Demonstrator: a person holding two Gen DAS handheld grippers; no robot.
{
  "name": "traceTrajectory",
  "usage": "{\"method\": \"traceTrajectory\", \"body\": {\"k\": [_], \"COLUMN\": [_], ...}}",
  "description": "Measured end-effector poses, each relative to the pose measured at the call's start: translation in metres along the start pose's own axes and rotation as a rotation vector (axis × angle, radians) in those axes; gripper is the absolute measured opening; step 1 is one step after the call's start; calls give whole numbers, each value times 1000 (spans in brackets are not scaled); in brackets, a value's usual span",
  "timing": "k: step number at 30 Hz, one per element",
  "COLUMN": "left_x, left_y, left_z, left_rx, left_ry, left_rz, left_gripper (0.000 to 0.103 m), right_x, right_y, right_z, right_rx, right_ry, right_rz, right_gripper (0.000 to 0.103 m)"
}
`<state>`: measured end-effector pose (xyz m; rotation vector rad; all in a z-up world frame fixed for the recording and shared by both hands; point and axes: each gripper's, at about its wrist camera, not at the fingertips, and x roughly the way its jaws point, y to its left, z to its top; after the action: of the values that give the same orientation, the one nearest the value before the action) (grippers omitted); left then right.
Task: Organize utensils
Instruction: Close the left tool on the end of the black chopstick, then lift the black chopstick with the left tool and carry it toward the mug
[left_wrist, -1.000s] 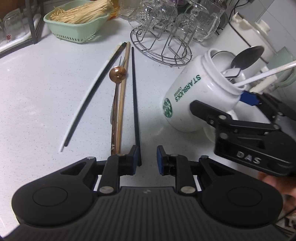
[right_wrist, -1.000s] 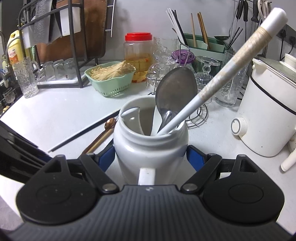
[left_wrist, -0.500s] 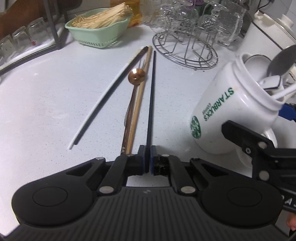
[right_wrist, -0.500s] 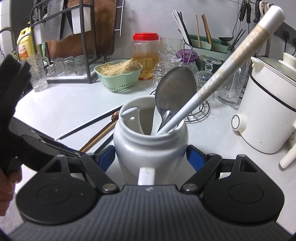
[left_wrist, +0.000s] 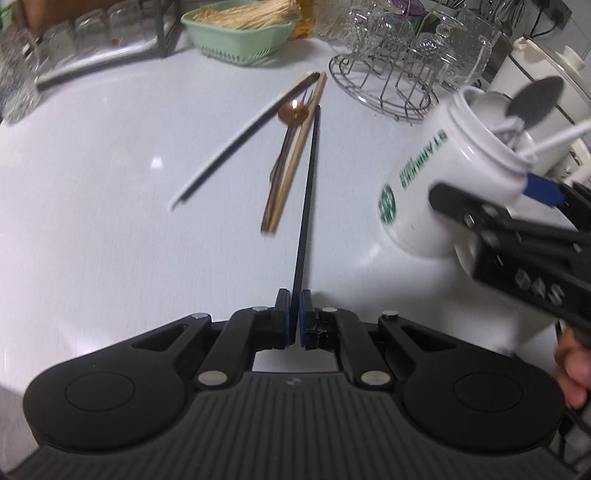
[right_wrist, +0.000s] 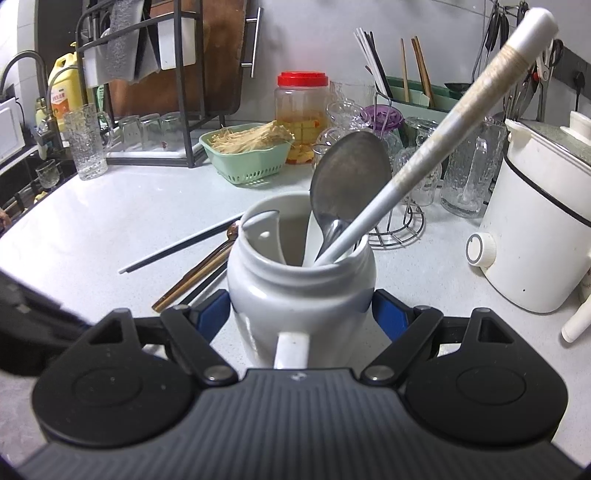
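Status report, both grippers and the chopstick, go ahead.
Left gripper shut on black chopstick. Right gripper shut on white mug, tilted. Spoon and white chopstick already inside.

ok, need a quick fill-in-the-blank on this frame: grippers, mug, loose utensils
1. The left hand-held gripper is shut on the black ____.
2. The right hand-held gripper holds the white ____ by its sides.
3. Inside the mug stand a white-handled utensil and a metal ____.

Missing: chopstick; mug; spoon

Left gripper (left_wrist: 294, 314) matte black, ribbed housing, two round side discs, silver screws, blue pads (left_wrist: 305, 312), right gripper (right_wrist: 301, 312) alike, white embossed lettering, bare fingers (left_wrist: 572, 373) behind it
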<state>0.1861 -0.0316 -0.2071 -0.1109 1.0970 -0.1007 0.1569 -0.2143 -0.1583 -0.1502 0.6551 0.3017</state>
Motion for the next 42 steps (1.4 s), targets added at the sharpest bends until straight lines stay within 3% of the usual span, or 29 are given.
{"method": "traceTrajectory", "body": {"k": [12, 25, 29, 40, 42], "left_x": [-37, -37, -42, -19, -15], "left_y": [5, 30, 33, 28, 27], "left_z": [-59, -77, -81, -87, -84], "left_rx": [-68, -176, -175, -134, -129], "left_ry": [64, 97, 79, 96, 91], "left_rz": [-51, -74, -84, -94, -85], "left_gripper": [5, 7, 32, 29, 19], "right_x": [-2, -4, -4, -5, -5], "right_y": [4, 23, 24, 24, 24], "right_z": [-2, -5, -6, -7, -7], "right_rx": [21, 4, 8, 10, 6], "right_ry": [-9, -22, -26, -27, -28], "right_rz": [-3, 22, 19, 15, 15], "right_gripper": [86, 86, 86, 86, 86]}}
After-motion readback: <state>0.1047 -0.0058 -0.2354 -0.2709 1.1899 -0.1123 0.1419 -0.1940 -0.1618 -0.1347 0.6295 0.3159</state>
